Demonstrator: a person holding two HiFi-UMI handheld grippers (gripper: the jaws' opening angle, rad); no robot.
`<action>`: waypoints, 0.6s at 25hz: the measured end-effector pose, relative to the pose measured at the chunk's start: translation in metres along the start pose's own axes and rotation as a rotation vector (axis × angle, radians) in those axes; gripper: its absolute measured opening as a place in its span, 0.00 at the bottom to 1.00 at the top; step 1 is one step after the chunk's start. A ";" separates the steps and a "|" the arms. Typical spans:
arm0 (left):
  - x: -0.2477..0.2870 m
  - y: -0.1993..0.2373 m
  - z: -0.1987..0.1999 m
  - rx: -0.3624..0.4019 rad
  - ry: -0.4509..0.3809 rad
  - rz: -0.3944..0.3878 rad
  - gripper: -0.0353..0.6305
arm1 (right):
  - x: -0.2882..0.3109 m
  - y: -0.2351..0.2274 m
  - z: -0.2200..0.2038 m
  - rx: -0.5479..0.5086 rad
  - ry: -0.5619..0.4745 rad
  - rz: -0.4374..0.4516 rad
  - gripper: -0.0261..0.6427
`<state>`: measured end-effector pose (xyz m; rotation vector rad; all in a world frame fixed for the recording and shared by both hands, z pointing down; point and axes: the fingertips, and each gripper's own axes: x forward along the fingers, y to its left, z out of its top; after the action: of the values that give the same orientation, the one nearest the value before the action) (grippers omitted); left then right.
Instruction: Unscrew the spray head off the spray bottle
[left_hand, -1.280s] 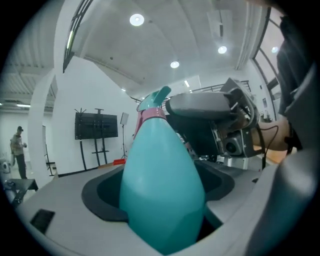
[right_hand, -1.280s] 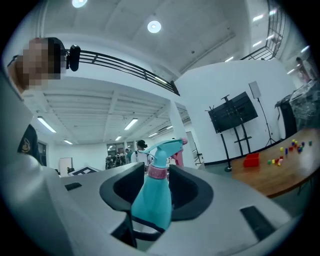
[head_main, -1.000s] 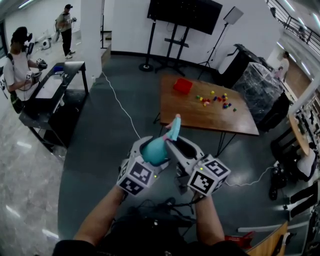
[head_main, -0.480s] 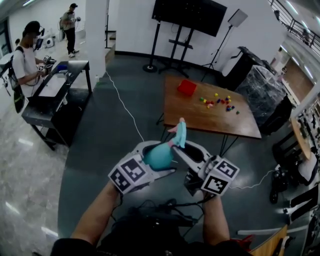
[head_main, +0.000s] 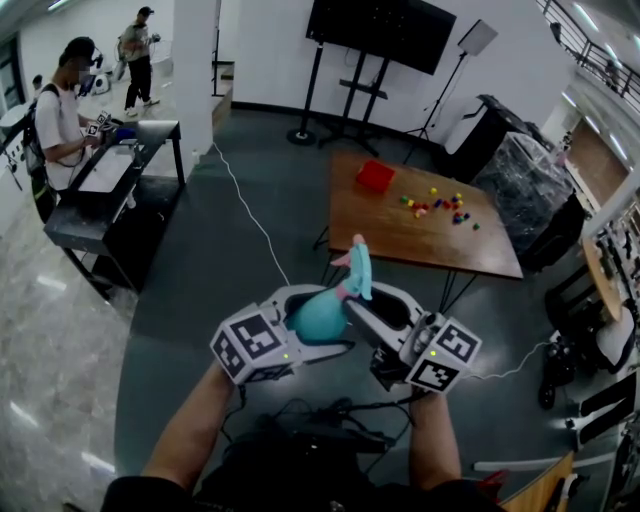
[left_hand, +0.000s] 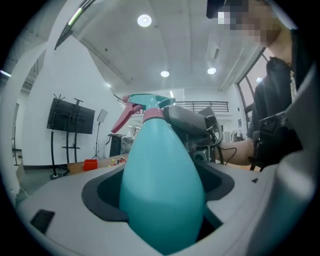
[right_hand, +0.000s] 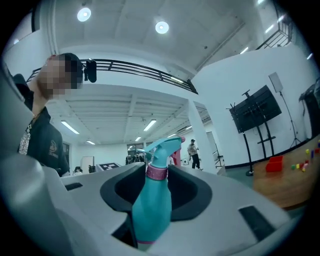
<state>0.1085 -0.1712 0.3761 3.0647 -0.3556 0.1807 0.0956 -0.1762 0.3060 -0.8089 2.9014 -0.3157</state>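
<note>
Head view shows the spray bottle held up in the air in front of the person, well apart from the wooden table. Its long line runs from the fat round bottom near the person up to the spray head, which points up and away. The left gripper is clamped tight on the fat body. The right gripper sits at the neck, so it is the nearer 1 to the spray head. Its 2 jaws have just been opening. The neck is between them, with dark gaps on both sides of the pink collar. I think they must close there again to turn it. The bottle is smooth, shiny blue-green plastic, shaped like an egg. Its trigger is pink.
</note>
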 end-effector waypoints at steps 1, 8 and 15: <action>0.001 0.004 -0.001 -0.002 0.000 0.024 0.69 | 0.000 -0.003 -0.001 -0.003 0.005 -0.023 0.26; 0.000 0.038 -0.007 0.014 0.008 0.275 0.69 | 0.002 -0.014 -0.003 0.027 -0.015 -0.130 0.28; 0.003 0.050 -0.020 0.071 0.076 0.430 0.69 | 0.014 -0.028 -0.014 0.068 0.008 -0.263 0.27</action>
<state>0.0979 -0.2188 0.3978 2.9917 -1.0184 0.3303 0.0954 -0.2049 0.3257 -1.1808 2.7739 -0.4400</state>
